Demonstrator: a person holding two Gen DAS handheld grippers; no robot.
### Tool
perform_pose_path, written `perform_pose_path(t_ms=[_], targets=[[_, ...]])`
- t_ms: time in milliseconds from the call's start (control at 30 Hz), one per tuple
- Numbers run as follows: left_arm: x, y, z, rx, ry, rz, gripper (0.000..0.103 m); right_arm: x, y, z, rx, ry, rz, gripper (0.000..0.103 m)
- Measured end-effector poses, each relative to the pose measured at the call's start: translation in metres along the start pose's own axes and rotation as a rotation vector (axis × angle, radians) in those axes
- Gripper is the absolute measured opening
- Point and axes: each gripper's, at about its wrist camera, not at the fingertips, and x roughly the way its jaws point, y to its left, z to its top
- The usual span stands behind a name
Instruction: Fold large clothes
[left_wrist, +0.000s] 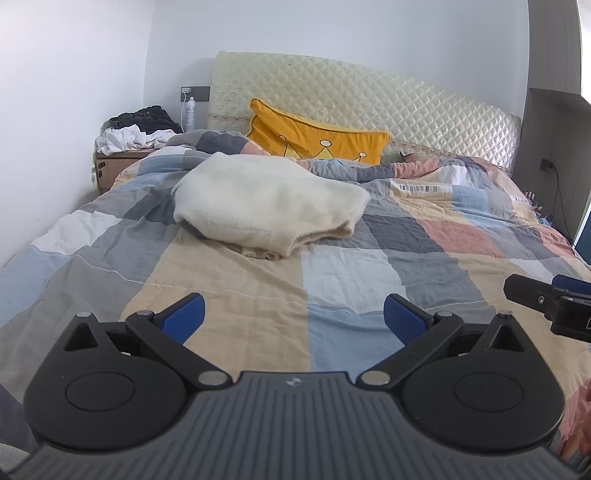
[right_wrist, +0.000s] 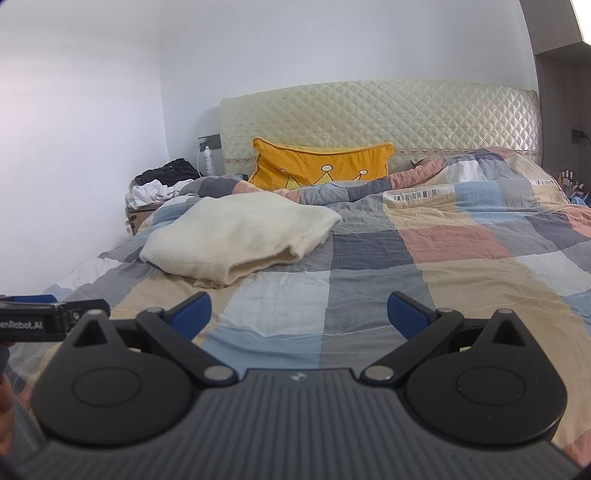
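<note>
Far ahead and to the left of both tongs, a wooden nightstand (left_wrist: 110, 162) stands against the wall, heaped with a pile of black and white clothes (left_wrist: 138, 129), and a white bottle (left_wrist: 190, 114) stands just behind that heap beside a wall socket. The left tongs (left_wrist: 293, 317) hover released over the patchwork quilt (left_wrist: 240, 314) of the bed, their blue pads spread wide with only quilt showing between them. Ahead of the left tongs, slightly to their left and well apart from them, lies the cream fleece garment (left_wrist: 269, 203), folded into a thick bundle that rests flat on the quilt; its folded edges face the tongs. Beyond the garment, a yellow cushion (left_wrist: 317, 136) with a crown drawing leans against the quilted cream headboard (left_wrist: 388, 96). The right tongs (right_wrist: 299, 317) are likewise released, pads far apart above the quilt and gripping nothing; from their own camera the garment (right_wrist: 240, 236) sits ahead and off to their left. Each tool's black body shows at the edge of the other's view, so the two are held side by side near the foot of the bed. Far ahead on the right, a dark cable hangs from a wall plug (left_wrist: 546, 164).
</note>
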Motion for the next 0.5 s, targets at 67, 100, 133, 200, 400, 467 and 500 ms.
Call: perform_pose_path(t_ms=[67, 100, 133, 200, 400, 467, 500], targets=[[0.0012, 0.0006, -0.0007, 0.0, 0.0, -0.001, 0.103, 0.0003, -0.0005, -0.0001, 0.0, -0.001, 0.001, 0.103], [0.0003, 0.0, 0.0001, 0.0, 0.001, 0.0, 0.103, -0.0001, -0.0001, 0.0002, 0.0, 0.0, 0.001, 0.103], [0.0014, -0.0001, -0.0001, 0.003, 0.003, 0.002, 0.103, -0.0001, -0.0001, 0.0003, 0.001, 0.0, 0.002, 0.103], [0.0016, -0.0015, -0.0001, 0.006, 0.003, 0.006, 0.103, 0.0003, 0.0001, 0.0001, -0.001, -0.004, 0.001, 0.103], [0.0021, -0.0025, 0.0015, 0.002, 0.001, 0.006, 0.103, 0.0014, 0.0005, -0.002, 0.002, -0.001, 0.001, 0.103], [0.0021, -0.0027, 0.0013, 0.003, 0.0, 0.006, 0.103, 0.0011, 0.0012, -0.0019, 0.0, -0.002, 0.001, 0.103], [0.002, -0.0026, 0.0012, 0.003, 0.0, 0.006, 0.103, 0.0011, 0.0016, -0.0022, -0.003, -0.003, 0.0, 0.103]])
